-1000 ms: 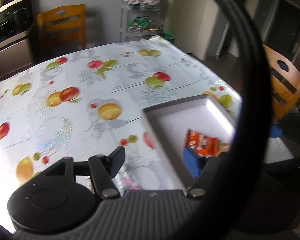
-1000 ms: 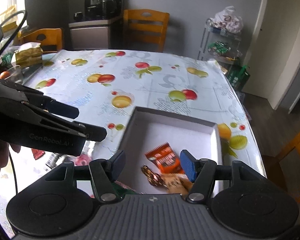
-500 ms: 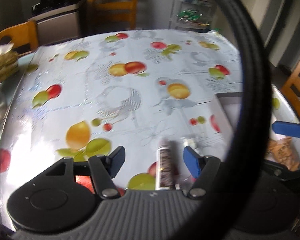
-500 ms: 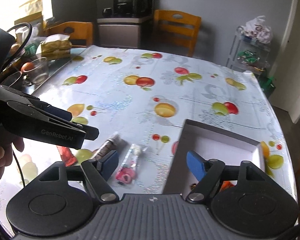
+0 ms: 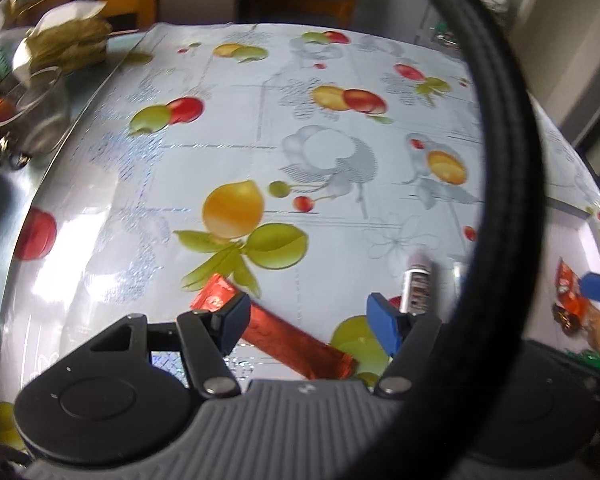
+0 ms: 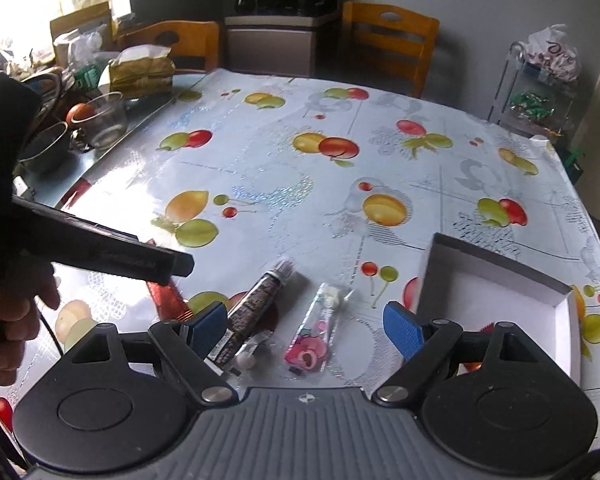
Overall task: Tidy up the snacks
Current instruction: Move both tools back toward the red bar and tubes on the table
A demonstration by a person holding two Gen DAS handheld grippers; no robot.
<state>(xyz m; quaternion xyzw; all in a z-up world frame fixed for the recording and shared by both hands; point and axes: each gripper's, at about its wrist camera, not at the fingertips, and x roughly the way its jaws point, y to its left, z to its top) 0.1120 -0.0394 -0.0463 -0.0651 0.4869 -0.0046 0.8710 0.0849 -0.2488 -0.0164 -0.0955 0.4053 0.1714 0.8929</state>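
Left tongs (image 5: 306, 324): spread wide, holding nothing, low over the desk (image 5: 340, 152); red foil bar (image 5: 296, 340) lying slantwise on the desk between the pads, its upper end just behind the left pad. Dark printed stick pack (image 5: 418, 284) just beyond the right pad, print too blurred to read. Half a second ago only the dark stick lay between these pads; red bar now in that place. Thick black cable (image 5: 508, 200) arching across the right of the left wrist view. Right tongs (image 6: 306, 326): spread wide, holding nothing. Dark printed stick pack (image 6: 256, 308) against the left pad, slanting away from it, lettering illegible. Small clear packet (image 6: 250, 354) with a white piece, at the stick's near end. Clear wrapper with pink sweet (image 6: 316, 332) midway between the pads, apart from both. Grey box with white inside (image 6: 500, 280) beyond and right of the right pad; orange wrapper (image 5: 568, 292) and other snacks seen inside it from the left view. Box nearer the right edge of the right wrist view than half a second ago. Faint writing on the left tongs' side as seen from the right view, not readable.
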